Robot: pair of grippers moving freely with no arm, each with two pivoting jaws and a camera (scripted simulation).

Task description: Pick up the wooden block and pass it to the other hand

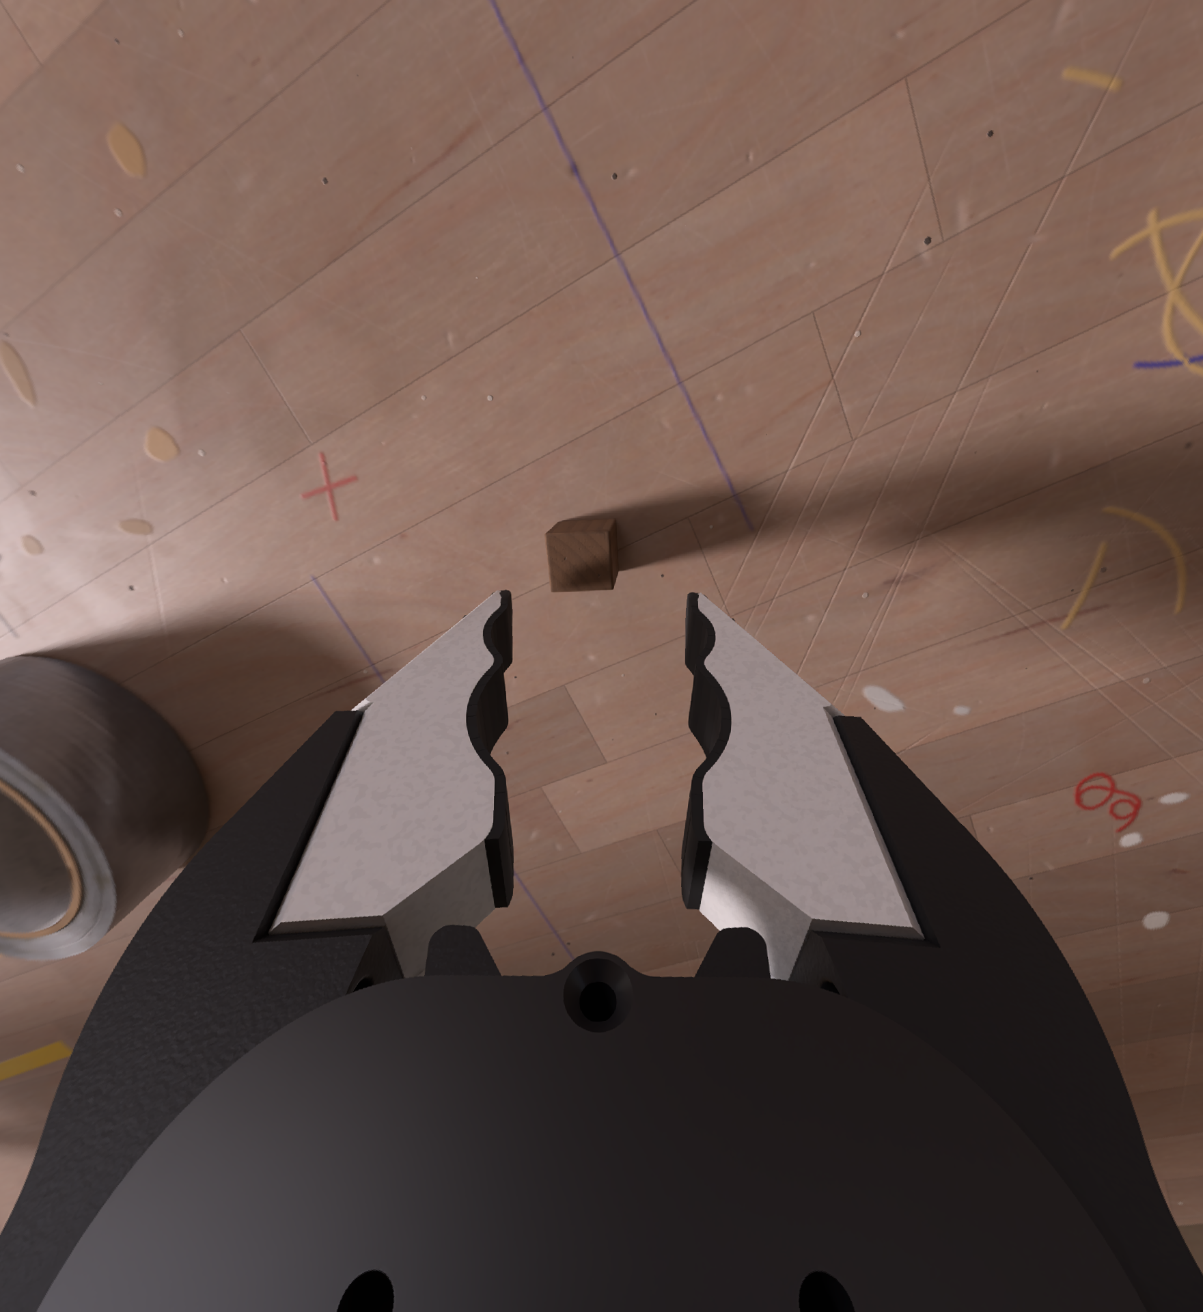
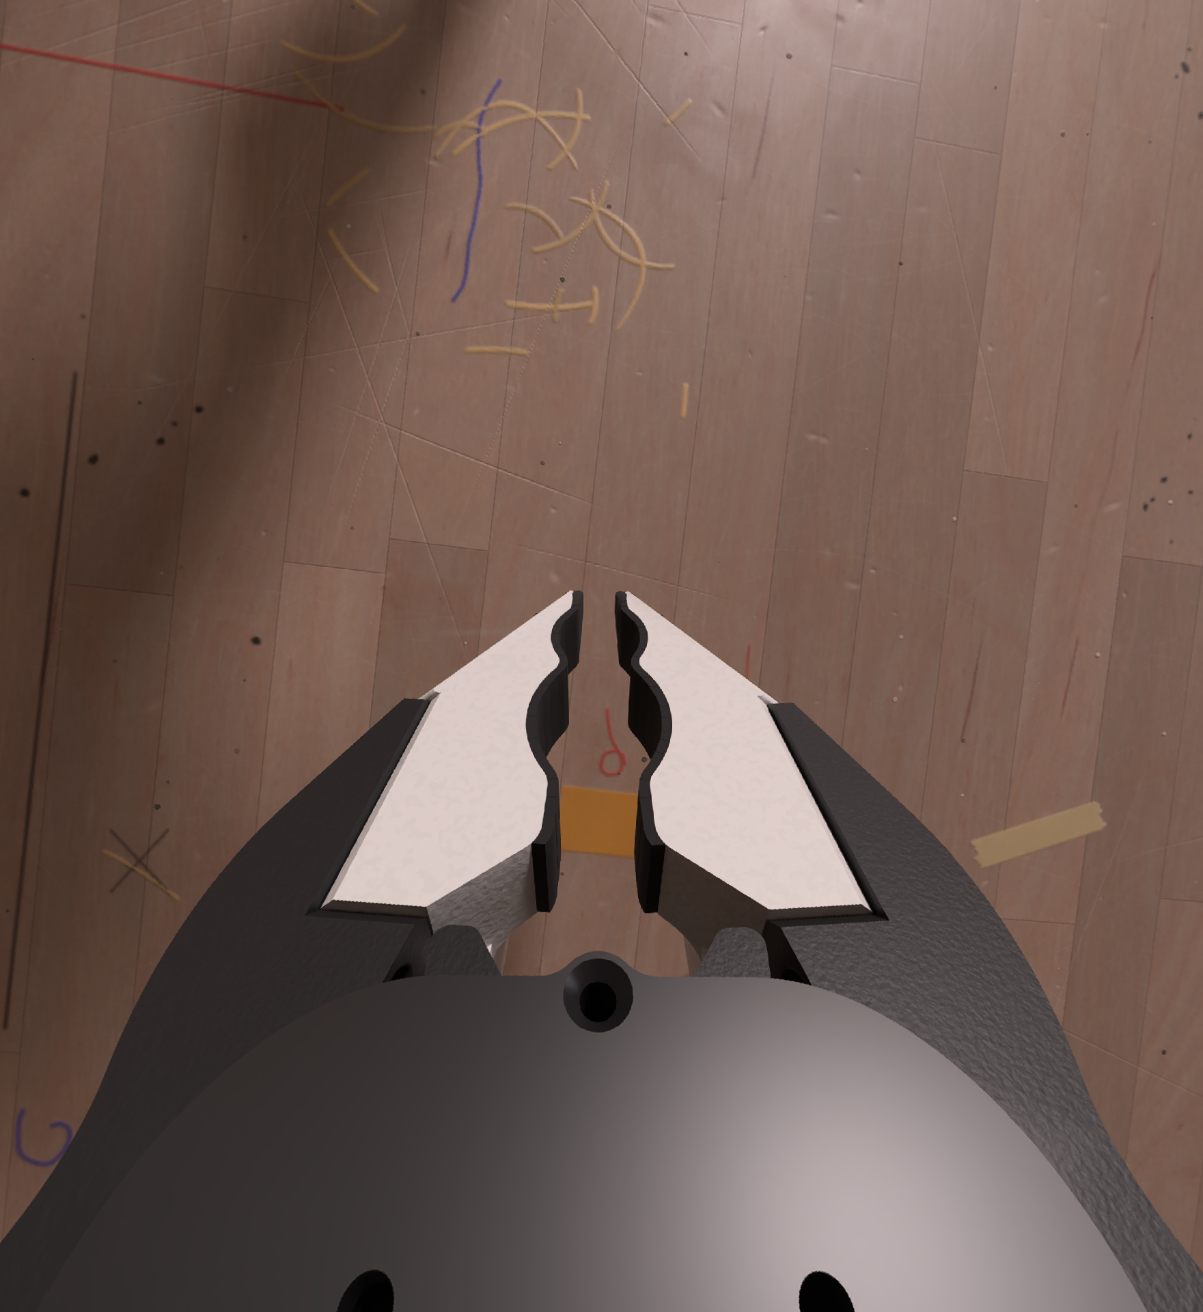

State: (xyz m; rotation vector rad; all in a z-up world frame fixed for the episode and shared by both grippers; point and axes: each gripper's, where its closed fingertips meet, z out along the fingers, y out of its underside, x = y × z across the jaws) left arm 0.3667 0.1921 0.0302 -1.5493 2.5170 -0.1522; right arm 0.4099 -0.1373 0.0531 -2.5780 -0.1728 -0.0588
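Observation:
A small dark-brown wooden block point(image 1: 581, 554) sits on the scuffed wooden tabletop point(image 1: 868, 355) in the left wrist view. My left gripper point(image 1: 598, 603) is open and empty, above the table, with the block just beyond its fingertips and a little left of centre. My right gripper point(image 2: 598, 600) hangs over a bare part of the tabletop point(image 2: 868, 426); its jaws are nearly together with a narrow gap and hold nothing. The block does not show in the right wrist view.
A grey roll of tape point(image 1: 37, 802) lies on its side to the left of my left gripper. Pen marks, scratches and paint specks cover the table. An orange tape strip point(image 2: 597, 820) and a tan tape strip point(image 2: 1038, 832) are stuck flat on the tabletop.

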